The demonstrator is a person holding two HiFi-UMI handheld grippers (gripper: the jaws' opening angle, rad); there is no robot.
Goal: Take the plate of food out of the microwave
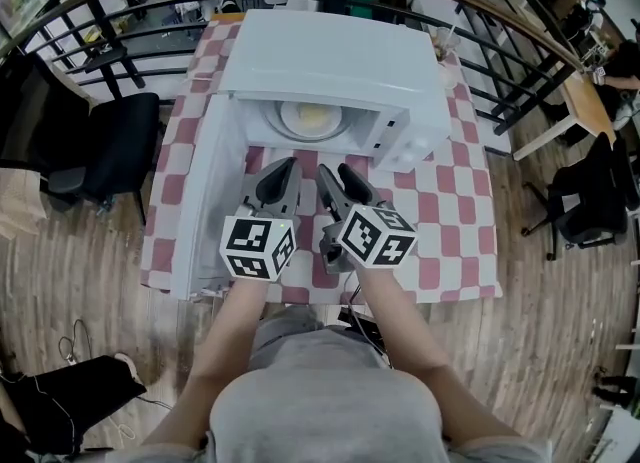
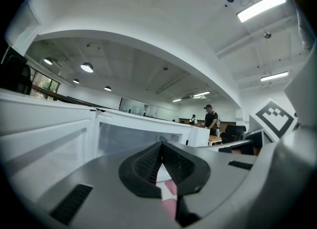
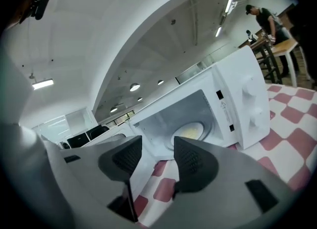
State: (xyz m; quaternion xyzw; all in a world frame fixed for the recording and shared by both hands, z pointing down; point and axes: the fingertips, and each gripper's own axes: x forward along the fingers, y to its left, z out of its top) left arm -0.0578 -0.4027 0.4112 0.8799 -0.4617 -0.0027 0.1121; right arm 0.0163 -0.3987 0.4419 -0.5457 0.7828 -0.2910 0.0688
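A white microwave (image 1: 330, 61) stands on the checked table with its door (image 1: 205, 201) swung open to the left. Inside, a white plate of yellowish food (image 1: 312, 119) rests on the floor of the cavity; it also shows in the right gripper view as the plate (image 3: 190, 133). Both grippers hover side by side just in front of the opening, apart from the plate. My left gripper (image 1: 283, 164) (image 2: 161, 146) is shut, its pads meeting at the tips with nothing between. My right gripper (image 1: 338, 171) (image 3: 158, 149) is open and empty.
The table (image 1: 450, 211) carries a red-and-white checked cloth. A black railing (image 1: 500, 51) curves behind it. A black chair (image 1: 110, 151) stands at the left, a wooden table (image 1: 590, 111) at the far right. A person (image 3: 267, 18) stands in the background.
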